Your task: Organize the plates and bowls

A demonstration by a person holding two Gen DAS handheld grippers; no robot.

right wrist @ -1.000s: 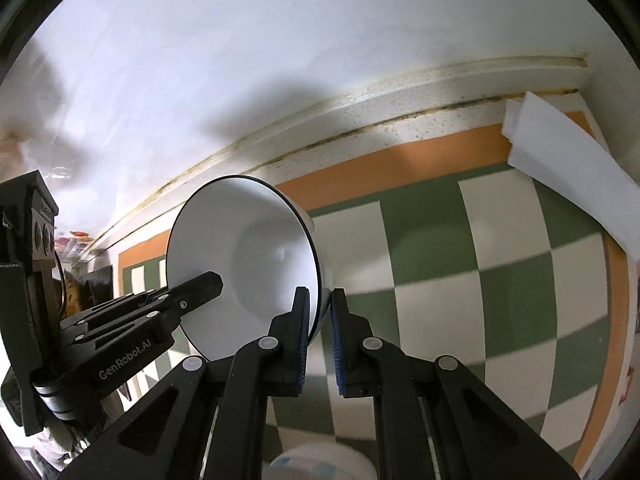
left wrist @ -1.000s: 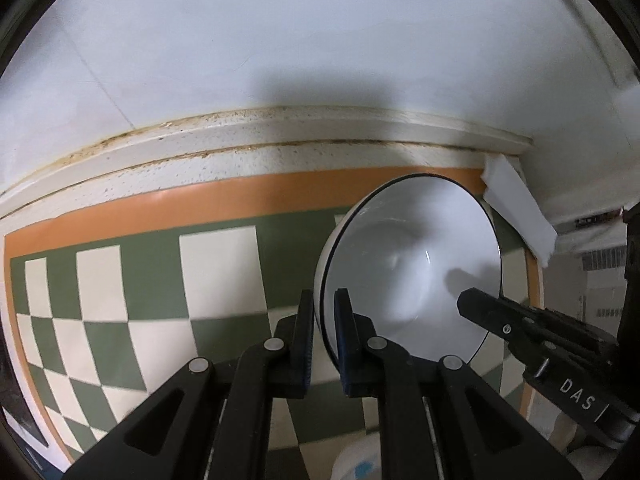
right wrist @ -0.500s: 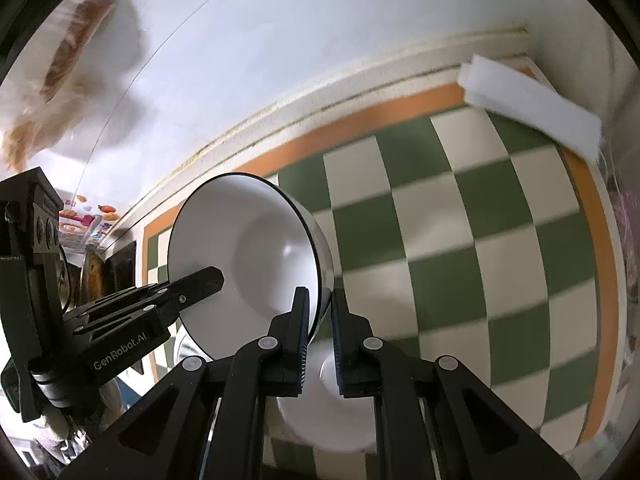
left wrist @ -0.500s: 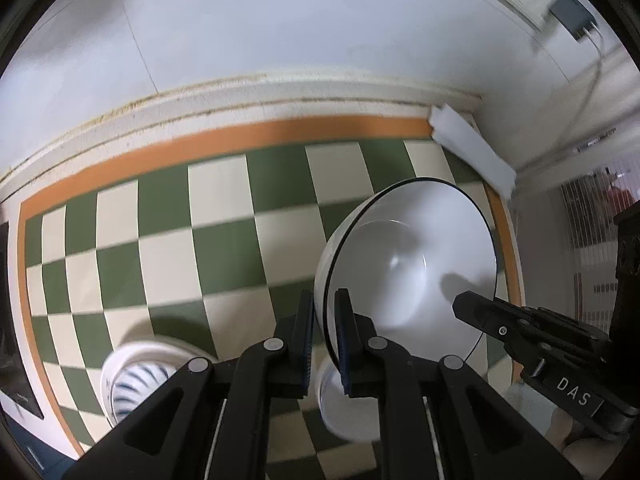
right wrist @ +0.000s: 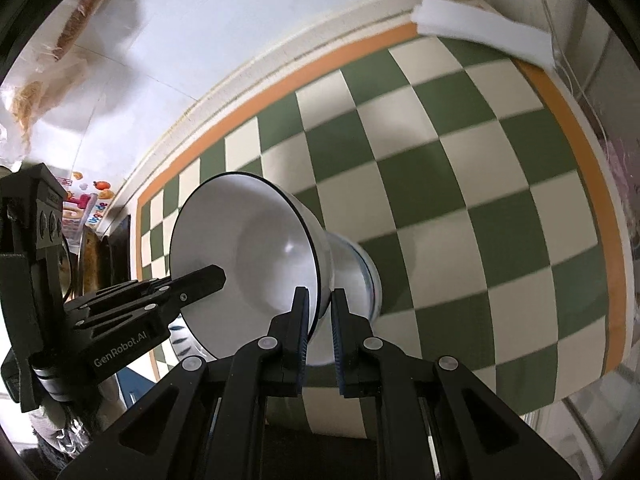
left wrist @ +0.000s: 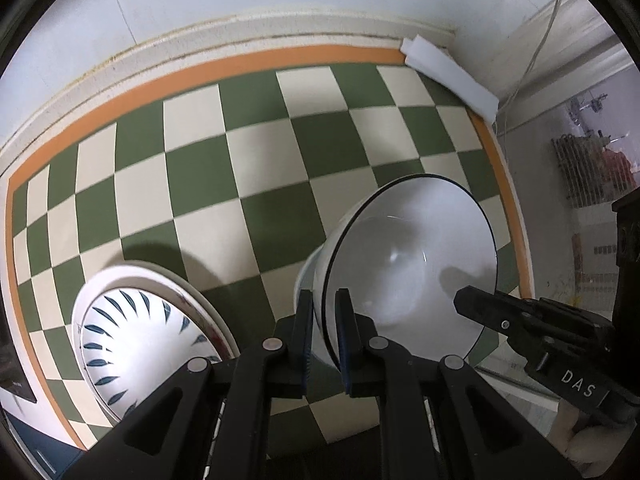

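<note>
A white bowl with a thin black rim (left wrist: 412, 264) (right wrist: 248, 260) is held between both grippers above the green-and-cream checked table. My left gripper (left wrist: 322, 332) is shut on the bowl's near rim. My right gripper (right wrist: 318, 330) is shut on the opposite rim. Directly under the held bowl is a second white bowl (right wrist: 356, 276) with a blue line, also seen in the left wrist view (left wrist: 310, 280). A stack of plates, the top one white with dark blue dashes (left wrist: 140, 340), lies to the left of it.
The checked cloth (left wrist: 260, 160) has an orange border and ends at a white wall ledge. A folded white cloth (left wrist: 452, 76) (right wrist: 480, 28) lies at the far right corner, with a cable beside it. Packaged items (right wrist: 84, 208) stand at the table's left end.
Both grippers have pulled back and tilted down with the bowl. Much more of the table shows, and the plate stack and lower bowl have come into view beneath.
</note>
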